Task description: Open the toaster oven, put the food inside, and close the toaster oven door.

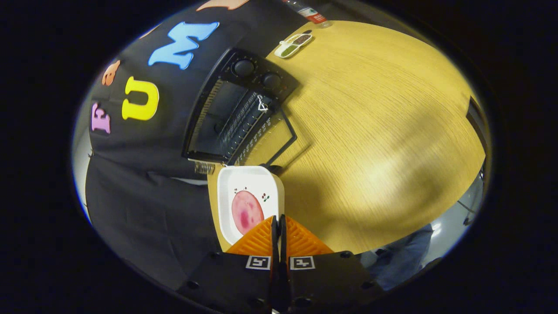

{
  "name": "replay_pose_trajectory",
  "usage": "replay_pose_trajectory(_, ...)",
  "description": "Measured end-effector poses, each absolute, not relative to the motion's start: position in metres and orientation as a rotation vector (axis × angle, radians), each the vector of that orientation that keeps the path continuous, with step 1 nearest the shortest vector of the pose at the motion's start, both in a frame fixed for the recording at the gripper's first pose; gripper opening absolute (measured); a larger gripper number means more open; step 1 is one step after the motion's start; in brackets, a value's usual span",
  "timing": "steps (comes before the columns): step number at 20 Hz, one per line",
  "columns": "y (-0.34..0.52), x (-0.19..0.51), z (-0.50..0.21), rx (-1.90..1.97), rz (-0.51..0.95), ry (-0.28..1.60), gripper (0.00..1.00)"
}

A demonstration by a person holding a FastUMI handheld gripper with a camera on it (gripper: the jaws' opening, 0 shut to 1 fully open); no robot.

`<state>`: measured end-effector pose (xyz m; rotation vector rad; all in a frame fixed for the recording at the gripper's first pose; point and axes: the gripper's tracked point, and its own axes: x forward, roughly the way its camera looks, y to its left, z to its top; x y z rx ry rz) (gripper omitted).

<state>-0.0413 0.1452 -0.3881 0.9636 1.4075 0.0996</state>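
Here my hand-held gripper (279,223) has its two fingers drawn almost together, only a thin slit between them, and they seem to pinch the near rim of the white dish (229,196); whether both fingers truly press on that rim I cannot tell. The dish is a shallow square one, tilted in my view, and a round pink slice of food (246,211) lies in it, just ahead of my fingertips at about 11 o'clock.

Beyond the dish, at about 11 o'clock, stands the toaster oven (226,117) on the wooden surface (383,131). Its door (272,137) is down and open, the glass panel reaching out toward the dish, and the door's far corner sits just beside the dish's far edge. A wire rack (237,120) shows inside the dark cavity. Two knobs (257,74) sit on the oven's panel, at 12 o'clock from the cavity.

Farther off, at about 12 o'clock past the knobs, a small divided tray (295,45) with green and dark fillings lies on the surface, and a bottle (310,13) lies near it. At about 4 o'clock from my fingers a person's clothed leg (401,257) shows past the surface's edge.
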Motion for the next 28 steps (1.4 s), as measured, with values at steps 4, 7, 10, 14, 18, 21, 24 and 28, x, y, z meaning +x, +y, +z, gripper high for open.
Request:
replay_pose_trajectory(4,0.165,-0.028,-0.38,1.061,-0.068,1.286,0.02)
replay_pose_trajectory(7,0.18,-0.016,-0.384,1.14,-0.182,1.222,0.02)
replay_pose_trajectory(10,0.19,0.004,-0.395,1.21,-0.285,1.159,0.02)
replay_pose_trajectory(14,0.215,0.041,-0.415,1.276,-0.359,1.125,0.02)
replay_pose_trajectory(18,0.245,0.083,-0.439,1.316,-0.403,1.094,0.02)
replay_pose_trajectory(21,0.259,0.109,-0.455,1.333,-0.449,1.072,0.02)
replay_pose_trajectory(24,0.259,0.129,-0.472,1.327,-0.509,1.044,0.02)
replay_pose_trajectory(28,0.263,0.143,-0.486,1.323,-0.537,1.022,0.03)
